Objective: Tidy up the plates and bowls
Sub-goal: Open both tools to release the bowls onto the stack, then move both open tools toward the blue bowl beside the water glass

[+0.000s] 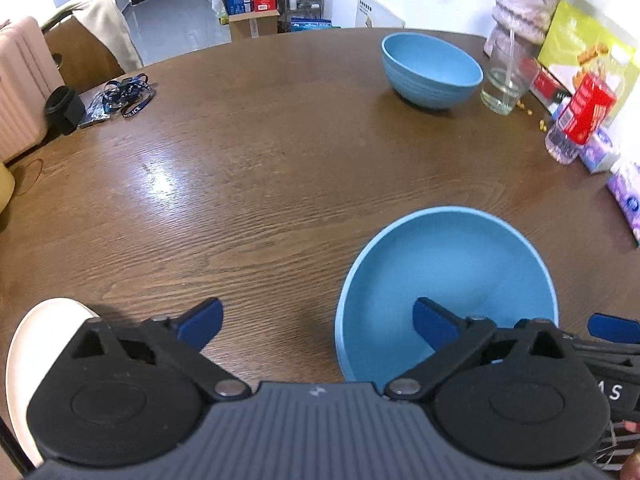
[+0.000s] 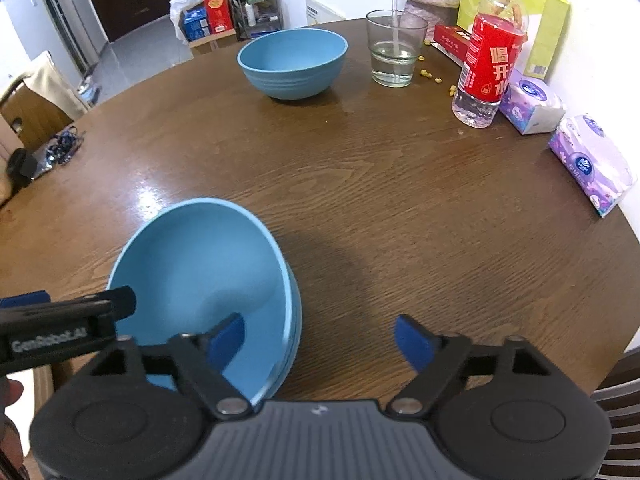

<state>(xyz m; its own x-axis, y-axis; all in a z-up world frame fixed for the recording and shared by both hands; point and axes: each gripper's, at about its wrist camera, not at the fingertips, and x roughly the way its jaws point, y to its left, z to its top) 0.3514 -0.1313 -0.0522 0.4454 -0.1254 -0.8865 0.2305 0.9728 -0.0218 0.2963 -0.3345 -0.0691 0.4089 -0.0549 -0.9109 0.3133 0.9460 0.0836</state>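
Observation:
A light blue bowl [image 1: 448, 272] sits on the brown round table [image 1: 248, 184] close in front of both grippers. In the right wrist view this near bowl [image 2: 192, 264] shows a second blue rim under its right edge, as if nested in another. My left gripper [image 1: 316, 316] is open, astride the bowl's left rim, one finger over its inside, not pressing. My right gripper [image 2: 318, 332] is open astride its right rim in the same way. A darker blue bowl [image 1: 432, 70] stands alone at the far side. A white plate [image 1: 36, 344] lies at the near left, partly hidden.
A glass of water with a straw [image 2: 394, 52], a red-labelled bottle [image 2: 488, 52], tissue packs [image 2: 592, 164] and boxes line the far right edge. A lanyard [image 1: 128, 96] and a black strap lie at the far left. A chair back [image 2: 624, 392] is at the near right.

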